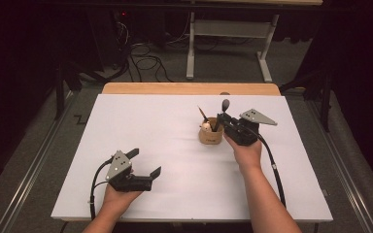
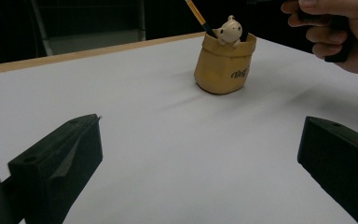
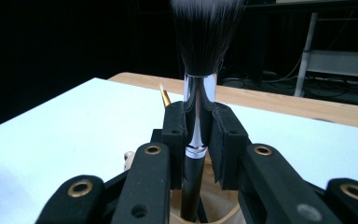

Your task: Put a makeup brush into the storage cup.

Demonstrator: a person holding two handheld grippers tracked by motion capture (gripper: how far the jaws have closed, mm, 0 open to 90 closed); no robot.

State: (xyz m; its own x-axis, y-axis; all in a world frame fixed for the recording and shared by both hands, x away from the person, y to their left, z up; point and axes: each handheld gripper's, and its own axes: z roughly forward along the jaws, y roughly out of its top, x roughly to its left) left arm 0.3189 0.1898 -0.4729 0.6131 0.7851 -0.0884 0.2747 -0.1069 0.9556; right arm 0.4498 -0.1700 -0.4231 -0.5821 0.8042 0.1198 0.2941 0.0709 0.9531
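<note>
A tan bag-shaped pen holder (image 1: pixel 211 133) (image 2: pixel 224 65) stands right of centre on the white table top (image 1: pixel 165 145). A pencil (image 1: pixel 203 115) (image 2: pixel 196 12) and a small cream animal figure (image 2: pixel 228 31) poke out of it. My right gripper (image 1: pixel 223 120) (image 3: pixel 198 135) is shut on a makeup brush (image 3: pixel 198 93) with a silver ferrule and dark bristles (image 1: pixel 225 104), held upright with its black handle reaching down into the holder (image 3: pixel 214 205). My left gripper (image 1: pixel 143 162) (image 2: pixel 200 158) rests low near the front left, jaws wide open with nothing between them.
A wooden table edge (image 1: pixel 189 88) runs behind the white sheet. Beyond it stand a grey metal frame (image 1: pixel 228 43) and cables (image 1: pixel 145 60) on the floor. Bare white surface lies between the two grippers.
</note>
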